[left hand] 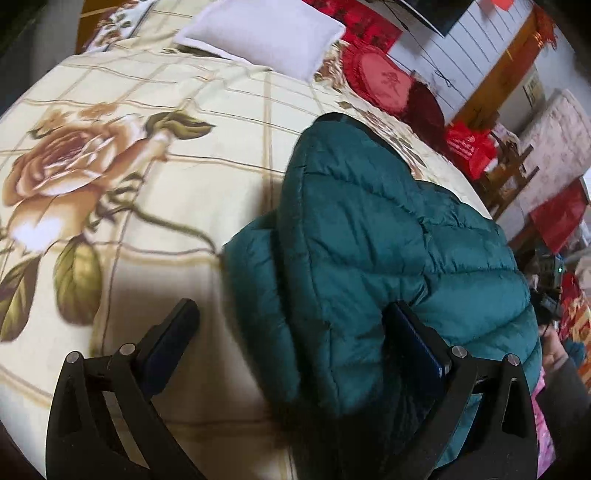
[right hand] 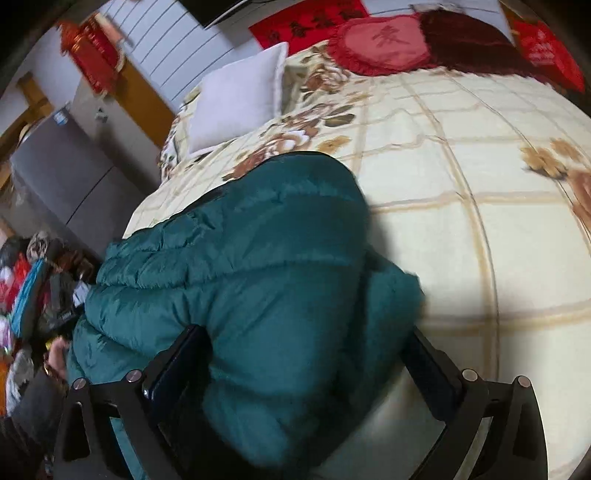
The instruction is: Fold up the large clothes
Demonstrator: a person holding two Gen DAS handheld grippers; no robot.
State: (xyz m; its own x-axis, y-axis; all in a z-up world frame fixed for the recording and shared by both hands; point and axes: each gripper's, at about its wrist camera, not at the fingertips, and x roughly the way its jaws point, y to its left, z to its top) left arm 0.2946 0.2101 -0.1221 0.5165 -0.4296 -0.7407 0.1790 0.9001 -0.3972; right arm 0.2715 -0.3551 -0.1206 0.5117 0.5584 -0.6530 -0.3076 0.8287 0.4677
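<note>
Cream bedding with big brown roses (left hand: 66, 158) covers the bed (left hand: 207, 206), and a white pillow (left hand: 266, 33) and a red heart cushion (right hand: 380, 44) lie at the far end. A grey cabinet (right hand: 62, 173) stands beside the bed, with a heap of bright things on the floor near it

The green puffy jacket (left hand: 369, 236) lies bunched up on the near side of the bed. It looks partly folded, with one puffy part lying over another, but it is still lumpy and not flat

The left tool (left hand: 291, 325) has its two fingers wide apart. One finger rests against the jacket and the other is over bare bedding, so it grips nothing. The right tool (right hand: 306, 354) is wide apart too, with a thick fold of the jacket sitting between its fingers. They do not look pressed tight on it

The step in hand seems to be the middle of the folding: the jacket is gathered, and the tools are placed at its near edge, ready to take hold. The pictures are a bit blurry, so small details are hard to see

Next, each tool likely needs to close on a good thick bit of the near edge, then lift and carry it over toward the far end. The jacket is fat and slippery, so a thin pinch may slide off
</note>
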